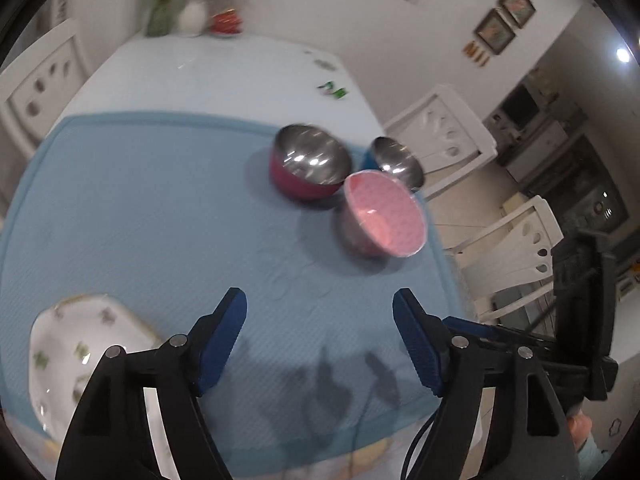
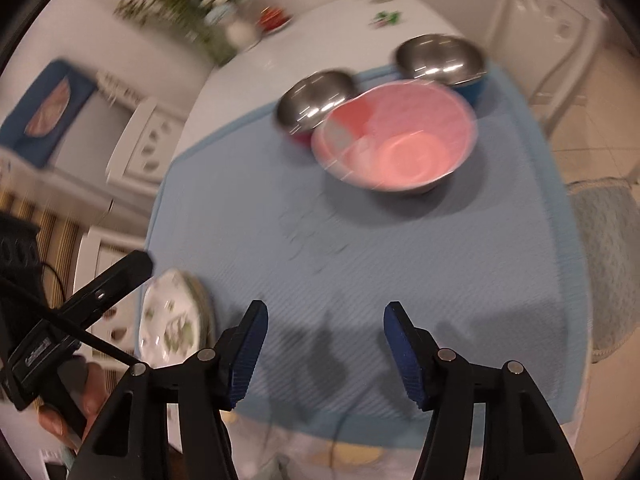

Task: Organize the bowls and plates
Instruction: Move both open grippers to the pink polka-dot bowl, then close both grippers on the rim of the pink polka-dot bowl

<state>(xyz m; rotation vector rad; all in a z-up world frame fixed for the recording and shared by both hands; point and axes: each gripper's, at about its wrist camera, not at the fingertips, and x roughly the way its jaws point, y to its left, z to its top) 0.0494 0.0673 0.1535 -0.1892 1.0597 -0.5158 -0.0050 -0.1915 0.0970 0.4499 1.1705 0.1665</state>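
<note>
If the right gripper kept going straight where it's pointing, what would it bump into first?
Probably the light blue ribbed mat on the table. The open right gripper tilts down at bare mat, short of the pink plastic bowl. Depth is hard to judge.

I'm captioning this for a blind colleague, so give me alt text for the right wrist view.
The right gripper, blue-padded jaws open and empty, hangs over a light blue ribbed mat. Beyond it sit a pink plastic bowl, a steel bowl with a red outside and a steel bowl with a blue outside; white floral plates lie at the mat's left edge.
</note>
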